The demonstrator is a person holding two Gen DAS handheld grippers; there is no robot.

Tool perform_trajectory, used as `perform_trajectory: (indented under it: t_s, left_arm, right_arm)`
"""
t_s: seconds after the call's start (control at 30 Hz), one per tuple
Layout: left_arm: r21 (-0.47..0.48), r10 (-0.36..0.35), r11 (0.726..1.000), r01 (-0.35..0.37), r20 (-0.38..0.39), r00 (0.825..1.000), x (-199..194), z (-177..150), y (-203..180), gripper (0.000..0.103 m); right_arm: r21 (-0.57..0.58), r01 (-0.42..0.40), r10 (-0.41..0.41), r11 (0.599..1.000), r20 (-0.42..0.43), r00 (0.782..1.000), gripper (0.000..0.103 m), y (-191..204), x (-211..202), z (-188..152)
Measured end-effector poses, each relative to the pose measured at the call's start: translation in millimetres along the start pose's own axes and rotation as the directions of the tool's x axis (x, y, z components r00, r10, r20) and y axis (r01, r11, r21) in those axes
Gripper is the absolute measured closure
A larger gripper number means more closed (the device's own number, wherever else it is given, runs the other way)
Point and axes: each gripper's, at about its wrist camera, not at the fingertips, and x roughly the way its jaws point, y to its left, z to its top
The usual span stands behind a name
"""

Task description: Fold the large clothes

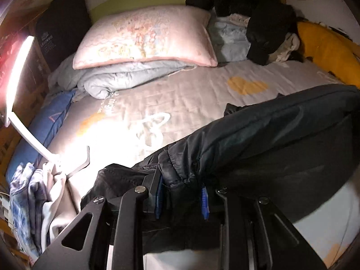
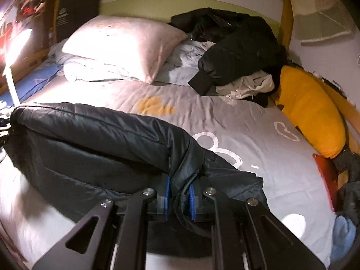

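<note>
Jacket point(image 1: 270, 135), dark quilted puffy nylon, sags over grey sheet point(image 1: 180, 99); left fingers point(image 1: 204, 202) and right fingers point(image 2: 167, 193) pinch bunched fabric.

— Where is the left wrist camera sitting?

— It is riding just behind the left hand-held gripper point(image 1: 182, 198), looking low across the bed point(image 1: 191, 103) toward the pink pillow point(image 1: 144, 38) at the head, with the dark padded jacket point(image 1: 270, 135) filling the near right.

— And the right?

— It is looking the same way from behind the right hand-held gripper point(image 2: 179, 199), further right, taking in the yellow cushion point(image 2: 308, 110). Both are sharing jacket, pillow, grey sheet and the black clothes pile point(image 2: 236, 45).
</note>
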Motion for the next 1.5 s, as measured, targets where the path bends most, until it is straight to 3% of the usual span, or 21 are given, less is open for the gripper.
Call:
perform_trajectory:
  t_s: [0.1, 0.2, 0.27, 0.4, 0.43, 0.47, 0.57, 0.73, 0.9, 1.0, 1.1, 1.23, 1.3, 1.4, 1.5]
  left_arm:
    - [-0.036, -0.009, 0.999, 0.009, 0.002, 1.0, 18, 9, 3, 0.077]
    - [-0.044, -0.002, 0.999, 0.003, 0.009, 1.0, 30, 12, 6, 0.067]
    - [-0.072, 0.007, 0.997, -0.005, 0.022, 1.0, 29, 11, 12, 0.043]
    - [-0.098, 0.002, 0.995, 0.012, 0.139, 0.99, 1, 9, 25, 0.014]
    - [-0.098, 0.009, 0.995, 0.007, 0.167, 0.986, -7, 8, 28, 0.004]
    - [-0.102, 0.015, 0.995, 0.005, 0.2, 0.98, -16, 7, 31, 0.0]
    - [-0.109, 0.003, 0.994, 0.026, 0.254, 0.967, -38, 5, 38, 0.0]
    - [-0.115, 0.019, 0.993, 0.011, 0.255, 0.967, -52, -4, 44, 0.0]
    - [-0.154, 0.067, 0.988, -0.034, 0.217, 0.974, -43, -10, 56, 0.0]
    - [-0.13, 0.047, 0.991, -0.014, 0.253, 0.966, -44, -12, 61, 0.0]
    - [0.054, -0.086, 0.996, 0.074, 0.262, 0.961, -45, -9, 47, 0.0]
    - [0.222, -0.1, 0.974, 0.04, 0.267, 0.959, -35, 1, 16, 0.0]
    - [0.227, -0.102, 0.973, 0.049, 0.228, 0.968, -17, 12, 8, 0.0]
    - [0.204, -0.155, 0.971, 0.127, 0.128, 0.98, 18, 28, 6, 0.0]
    - [0.153, -0.236, 0.962, 0.226, 0.047, 0.971, 44, 33, 14, 0.001]
  right_arm:
    - [-0.019, 0.048, -0.048, 0.999, 0.003, 0.999, 0.091, 8, 13, 9]
    - [-0.01, 0.067, -0.067, 0.998, -0.001, 0.998, 0.091, 11, 28, 15]
    - [0.009, 0.077, -0.077, 0.997, -0.021, 0.997, 0.091, 12, 41, 19]
    - [0.074, 0.077, -0.074, 0.994, -0.044, 0.996, 0.084, 6, 51, 21]
    - [0.06, 0.096, -0.094, 0.994, -0.033, 0.995, 0.076, 6, 50, 20]
    - [0.046, 0.122, -0.121, 0.991, -0.018, 0.992, 0.064, 7, 48, 19]
    - [0.049, 0.177, -0.178, 0.983, 0.014, 0.984, 0.033, 0, 41, 17]
    - [0.165, 0.134, -0.138, 0.977, 0.012, 0.99, 0.01, -23, 24, 17]
    - [0.18, 0.119, -0.126, 0.976, 0.026, 0.992, 0.006, -33, 16, 20]
    - [0.159, 0.083, -0.086, 0.984, 0.013, 0.996, 0.006, -34, 16, 18]
    - [0.06, 0.017, -0.018, 0.998, 0.015, 1.0, 0.006, -29, 11, 17]
    - [-0.087, -0.048, 0.052, 0.995, 0.055, 0.997, 0.006, -19, -6, 21]
    - [-0.119, -0.057, 0.064, 0.991, 0.059, 0.996, 0.006, -15, -1, 26]
    - [-0.18, -0.083, 0.088, 0.98, 0.022, 0.996, 0.003, -4, 19, 35]
    - [-0.236, -0.07, 0.076, 0.969, 0.017, 0.997, 0.003, 2, 38, 35]
